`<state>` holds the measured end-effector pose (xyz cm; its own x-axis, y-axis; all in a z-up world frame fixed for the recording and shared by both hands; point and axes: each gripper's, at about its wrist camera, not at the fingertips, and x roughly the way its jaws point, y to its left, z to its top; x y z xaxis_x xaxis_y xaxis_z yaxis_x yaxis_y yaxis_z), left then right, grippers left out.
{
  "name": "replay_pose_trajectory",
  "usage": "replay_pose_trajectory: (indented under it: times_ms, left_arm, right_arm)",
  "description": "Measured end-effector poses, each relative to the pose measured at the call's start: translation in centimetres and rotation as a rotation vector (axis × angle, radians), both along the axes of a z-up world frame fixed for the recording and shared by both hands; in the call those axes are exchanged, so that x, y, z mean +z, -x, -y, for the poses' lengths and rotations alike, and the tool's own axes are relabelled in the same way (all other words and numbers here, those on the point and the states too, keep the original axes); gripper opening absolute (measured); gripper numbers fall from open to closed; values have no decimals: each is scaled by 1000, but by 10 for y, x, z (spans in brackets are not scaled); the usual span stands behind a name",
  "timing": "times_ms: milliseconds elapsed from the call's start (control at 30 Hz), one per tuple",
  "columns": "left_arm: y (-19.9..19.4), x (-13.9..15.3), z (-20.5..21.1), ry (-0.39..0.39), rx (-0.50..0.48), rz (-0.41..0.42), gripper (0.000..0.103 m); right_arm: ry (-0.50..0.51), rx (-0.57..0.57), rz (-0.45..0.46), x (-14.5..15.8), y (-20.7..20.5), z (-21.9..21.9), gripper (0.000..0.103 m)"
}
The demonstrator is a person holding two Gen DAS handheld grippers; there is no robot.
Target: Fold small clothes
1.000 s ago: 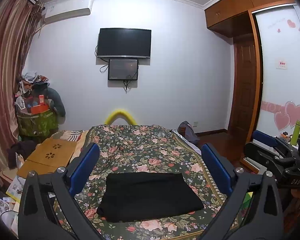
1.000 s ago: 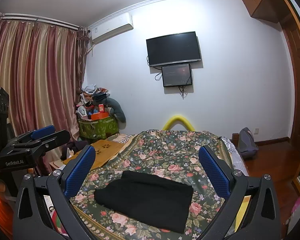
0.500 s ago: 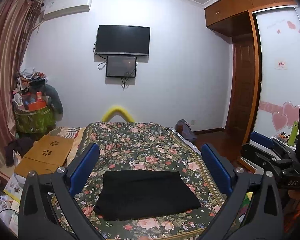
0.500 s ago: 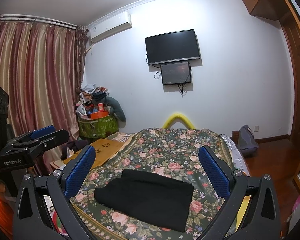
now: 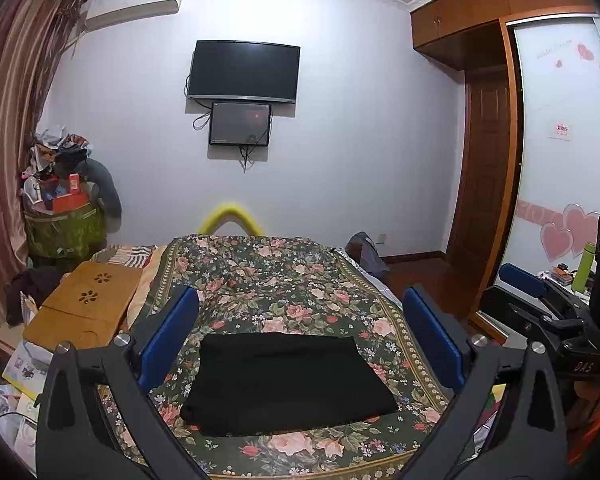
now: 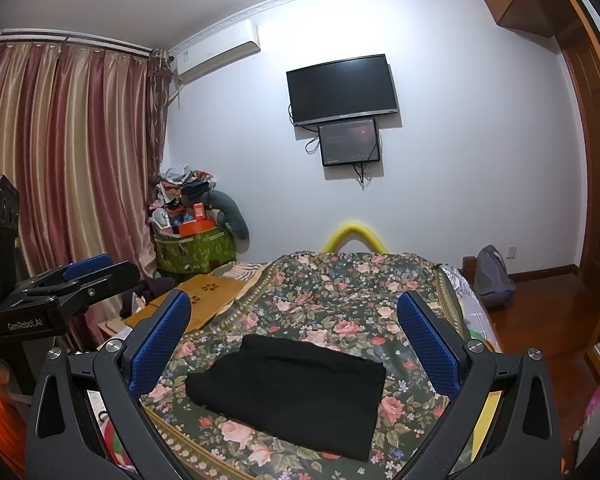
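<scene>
Left hand-held gripper (image 5: 300,344): black frame, blue-padded fingers (image 5: 168,336) spread wide, nothing between them. It hangs above the near end of the bed, clear of the cloth.

Right hand-held gripper (image 6: 294,344): same build, blue pads (image 6: 428,344) wide apart, holding nothing. Each gripper shows at the edge of the other's view: the right one (image 5: 540,312) at the right border of the left wrist view, the left one (image 6: 60,296) at the left border of the right wrist view.

Folded black fabric garment (image 5: 288,380) lies flat as a rough rectangle on the dark green floral bedspread (image 5: 276,280), near the bed's close end and about centred across it. In the right wrist view it (image 6: 292,384) sits slightly skewed, and neither gripper touches it.

Just left of the bed: light wooden folding lap surface with flower-shaped cut-outs (image 5: 88,304), with papers and clutter on the floor beside it.

At the far end of the bed: curved yellow foam tube (image 5: 230,216) against the wall. Far left corner: green fabric basket heaped with clothes and boxes (image 5: 64,224), beside striped pink-gold curtains (image 6: 60,160).

Back wall: black wall-mounted TV (image 5: 244,70) with a smaller dark screen (image 5: 240,124) under it, and a white air conditioner (image 5: 136,8) up left. Right side: brown wooden door (image 5: 484,168) and a sliding wardrobe panel with pink heart decals (image 5: 564,160).
</scene>
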<state>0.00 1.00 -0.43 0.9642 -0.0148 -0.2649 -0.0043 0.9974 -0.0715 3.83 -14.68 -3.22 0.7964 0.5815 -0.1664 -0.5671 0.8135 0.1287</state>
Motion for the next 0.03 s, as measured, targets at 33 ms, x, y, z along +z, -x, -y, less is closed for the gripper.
replay_pose_trajectory:
  times_ms: [33]
  left_arm:
    - [-1,0,0,3,-1,-4,103]
  right_arm:
    - [-1,1,-2,-1,0,0,102]
